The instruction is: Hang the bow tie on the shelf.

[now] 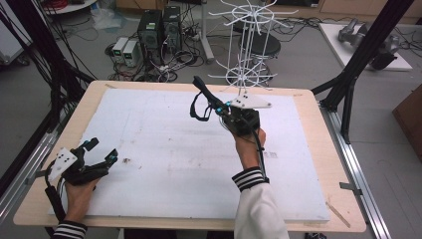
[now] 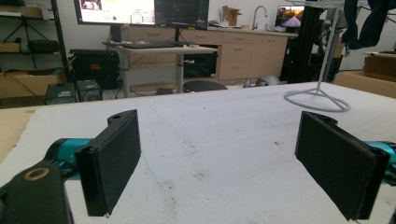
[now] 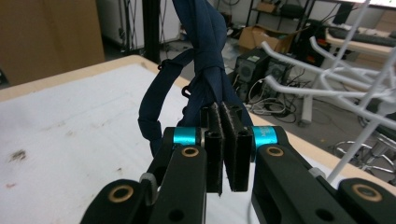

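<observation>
My right gripper (image 1: 220, 106) is raised over the far middle of the white board, shut on a dark blue fabric strap (image 1: 200, 94). The strap stands up past the jaws and a loop of it hangs down to the left. In the right gripper view the two pads (image 3: 215, 135) pinch the strap (image 3: 205, 60) at their tips. A white wire rack (image 1: 245, 47) stands just behind and to the right of this gripper. My left gripper (image 1: 103, 149) rests low at the board's near left corner, open, with nothing between its pads (image 2: 114, 158).
A white foam board (image 1: 164, 149) covers most of the wooden table (image 1: 74, 112). The rack's round wire base (image 2: 317, 99) sits on the board's far side. Black frame posts (image 1: 366, 47) rise at the right, and computers and cables lie on the floor beyond.
</observation>
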The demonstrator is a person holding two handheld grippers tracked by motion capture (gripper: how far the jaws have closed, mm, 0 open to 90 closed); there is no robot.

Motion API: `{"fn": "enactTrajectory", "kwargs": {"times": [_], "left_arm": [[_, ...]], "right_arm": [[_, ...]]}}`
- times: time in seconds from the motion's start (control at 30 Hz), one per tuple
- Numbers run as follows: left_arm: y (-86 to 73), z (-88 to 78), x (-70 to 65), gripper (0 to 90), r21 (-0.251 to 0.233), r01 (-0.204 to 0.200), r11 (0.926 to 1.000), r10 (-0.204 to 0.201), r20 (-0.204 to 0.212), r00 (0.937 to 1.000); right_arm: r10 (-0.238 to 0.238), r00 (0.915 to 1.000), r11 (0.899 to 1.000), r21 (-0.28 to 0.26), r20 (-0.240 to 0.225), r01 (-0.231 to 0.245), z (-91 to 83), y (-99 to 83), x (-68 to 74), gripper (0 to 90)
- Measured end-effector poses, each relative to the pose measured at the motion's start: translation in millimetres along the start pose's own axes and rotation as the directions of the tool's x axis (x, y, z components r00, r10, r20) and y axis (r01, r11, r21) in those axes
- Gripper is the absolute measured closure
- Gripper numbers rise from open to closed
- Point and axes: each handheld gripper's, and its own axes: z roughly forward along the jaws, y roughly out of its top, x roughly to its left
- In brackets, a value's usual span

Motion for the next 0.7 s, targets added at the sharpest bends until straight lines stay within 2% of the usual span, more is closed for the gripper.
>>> {"fn": "enactTrajectory", "kwargs": {"times": [0.4, 0.43, 0.6, 0.7], "left_arm": [[0.1, 0.0, 0.0, 14.7, 0.002, 0.002, 1.0, -0.002, 0.002, 1.0], [0.1, 0.0, 0.1, 14.7, 0.002, 0.003, 1.0, -0.003, 0.002, 1.0], [0.1, -0.1, 0.1, 14.7, 0.002, 0.002, 1.0, -0.002, 0.002, 1.0], [0.0, 0.0, 0.2, 14.7, 0.001, 0.004, 1.0, -0.004, 0.001, 1.0]], "right_arm": [[0.04, 0.9981, 0.998, -0.055, 0.047, -0.037, -11.7, 3.1, -10.2, 87.5], [0.045, 0.9968, 0.997, -0.064, 0.066, -0.041, -13.4, 3.8, -13.0, 87.5], [0.07, 0.9929, 0.995, -0.081, 0.096, -0.062, -15.3, 3.8, -17.6, 87.5], [0.087, 0.9888, 0.994, -0.073, 0.121, -0.079, -14.9, 2.4, -20.7, 87.5]]}}
